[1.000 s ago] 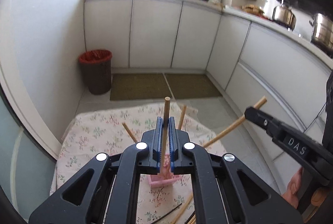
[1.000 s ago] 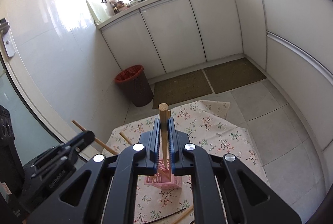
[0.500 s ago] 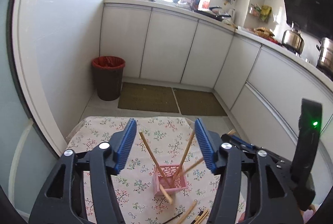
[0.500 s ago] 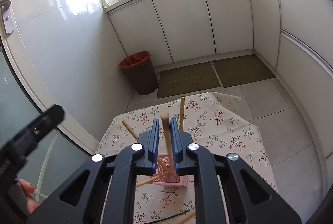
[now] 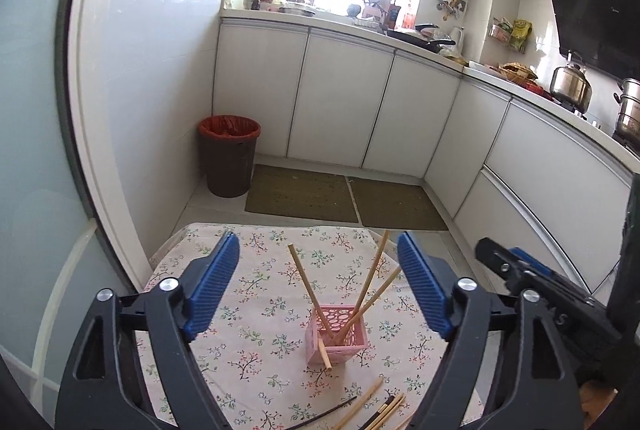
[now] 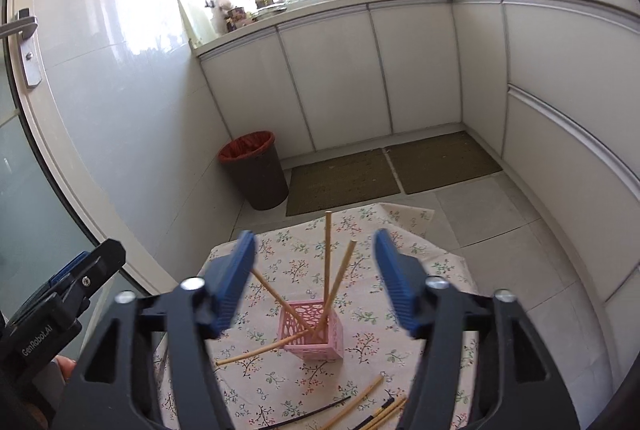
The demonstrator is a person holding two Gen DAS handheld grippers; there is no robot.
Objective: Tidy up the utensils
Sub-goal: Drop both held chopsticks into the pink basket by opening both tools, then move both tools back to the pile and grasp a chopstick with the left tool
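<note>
my left gripper (image 5: 318, 292) stands wide; its jaws have just been opening and grip nothing. my right gripper (image 6: 314, 280) is wide too, just opened, nothing pressed between its blue pads (image 6: 236, 280). the pink holder (image 5: 336, 334) sits on the floral cloth (image 5: 248, 310) beyond and below both sets of fingers, seen in the gap between them. wooden chopsticks (image 5: 308, 290) lean out of it in several directions. one chopstick (image 6: 262, 348) pokes out low through its side. more loose chopsticks (image 6: 354, 406) lie on the cloth nearer to me.
</note>
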